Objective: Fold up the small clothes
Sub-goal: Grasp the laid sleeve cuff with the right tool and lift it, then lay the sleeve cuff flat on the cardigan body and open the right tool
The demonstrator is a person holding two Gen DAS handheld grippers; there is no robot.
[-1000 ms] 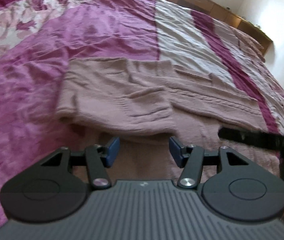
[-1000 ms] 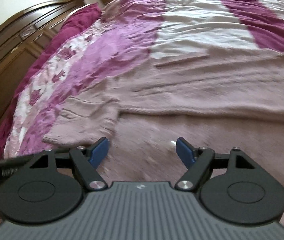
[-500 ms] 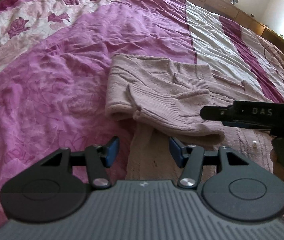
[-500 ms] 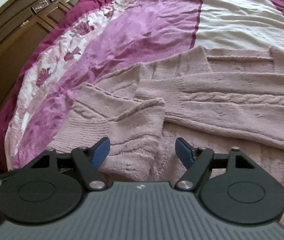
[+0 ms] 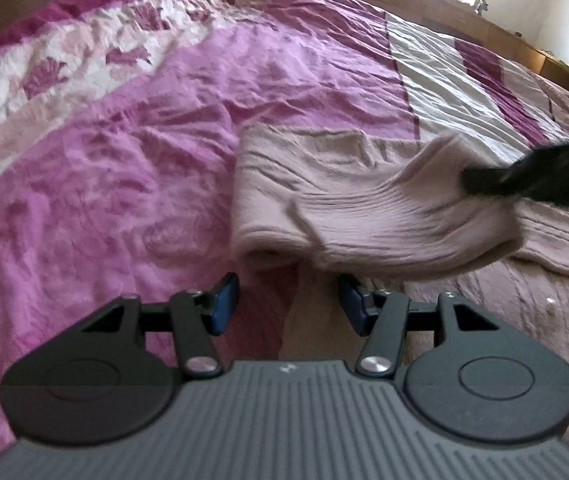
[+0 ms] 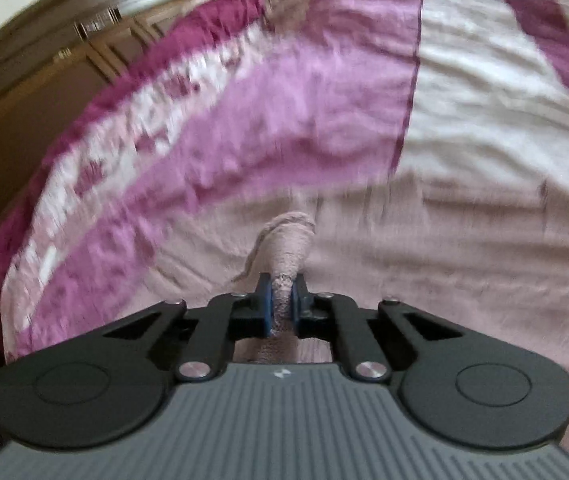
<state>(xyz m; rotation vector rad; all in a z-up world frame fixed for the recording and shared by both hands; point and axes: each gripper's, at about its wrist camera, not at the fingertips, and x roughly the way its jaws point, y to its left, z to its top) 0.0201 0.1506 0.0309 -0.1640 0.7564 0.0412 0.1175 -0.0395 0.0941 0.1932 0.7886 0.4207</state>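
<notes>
A dusty-pink knitted sweater (image 5: 324,184) lies spread on a bed with a magenta, pink and white bedspread (image 5: 124,140), one ribbed sleeve (image 5: 424,216) lifted off the rest and stretched toward the right of the left wrist view. The right gripper (image 6: 280,306) is clamped on the bunched end of that sleeve. The left gripper (image 5: 286,306) hovers half spread and empty, just short of the sweater's rolled near edge.
</notes>
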